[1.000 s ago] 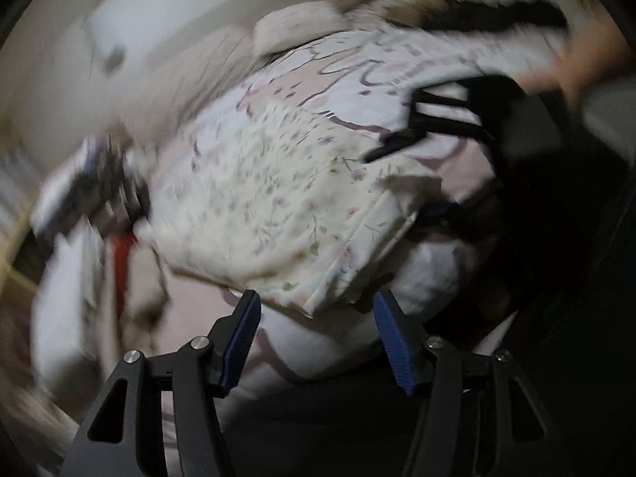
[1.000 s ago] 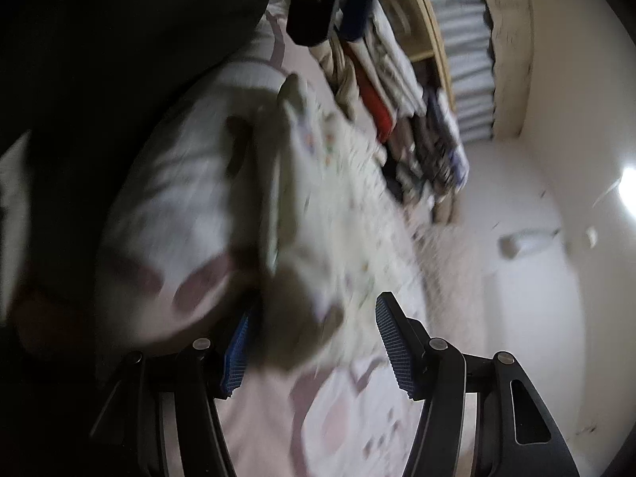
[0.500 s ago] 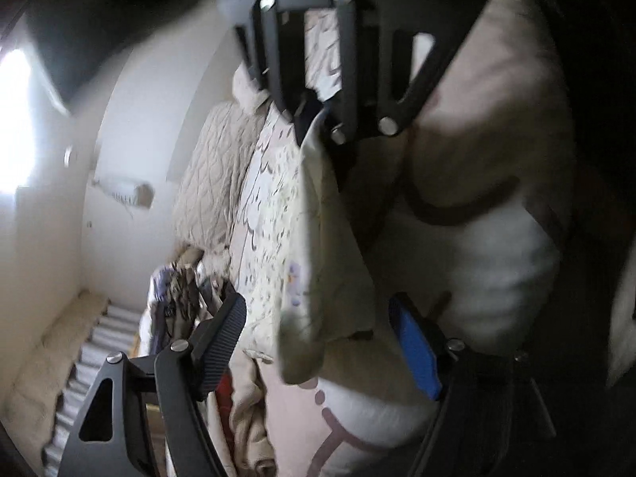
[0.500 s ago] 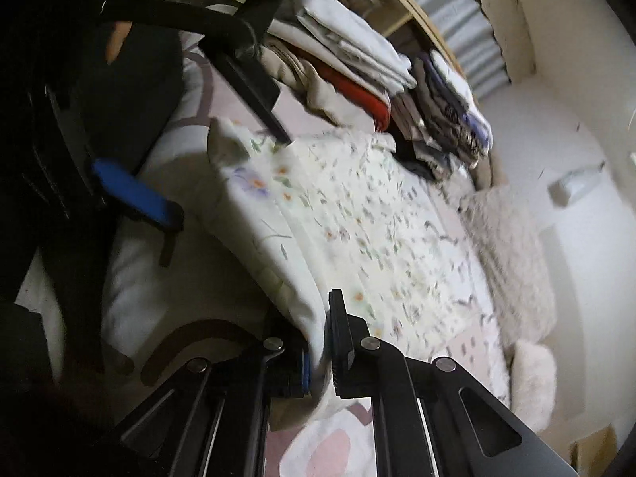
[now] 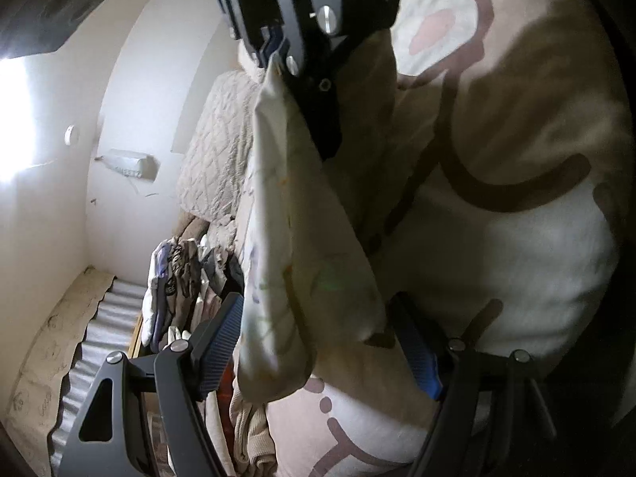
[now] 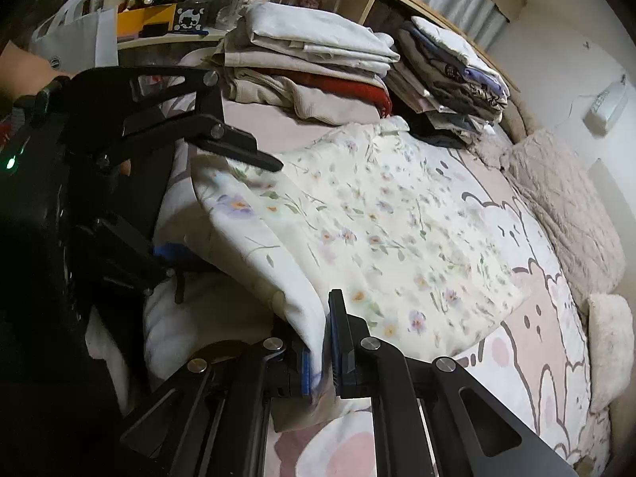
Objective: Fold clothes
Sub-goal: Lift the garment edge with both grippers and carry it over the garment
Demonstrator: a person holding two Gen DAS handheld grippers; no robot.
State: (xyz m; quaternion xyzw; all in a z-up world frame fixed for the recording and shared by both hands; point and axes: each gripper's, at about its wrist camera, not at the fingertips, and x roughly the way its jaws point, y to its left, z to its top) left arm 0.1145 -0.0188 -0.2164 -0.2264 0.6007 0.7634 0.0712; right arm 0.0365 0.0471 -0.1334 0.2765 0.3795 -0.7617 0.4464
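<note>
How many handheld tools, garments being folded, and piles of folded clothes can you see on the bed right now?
Black two-finger tools: 2, right and left.
Cream floral-print fabric garment being folded: 1.
Piles of folded clothes: 2, the white-topped and the dark mixed.
Total: 5.

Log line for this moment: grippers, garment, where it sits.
right gripper: jaws shut on floral garment near corner | left gripper: jaws open around other corner, not clamped | garment's far part on bedspread
</note>
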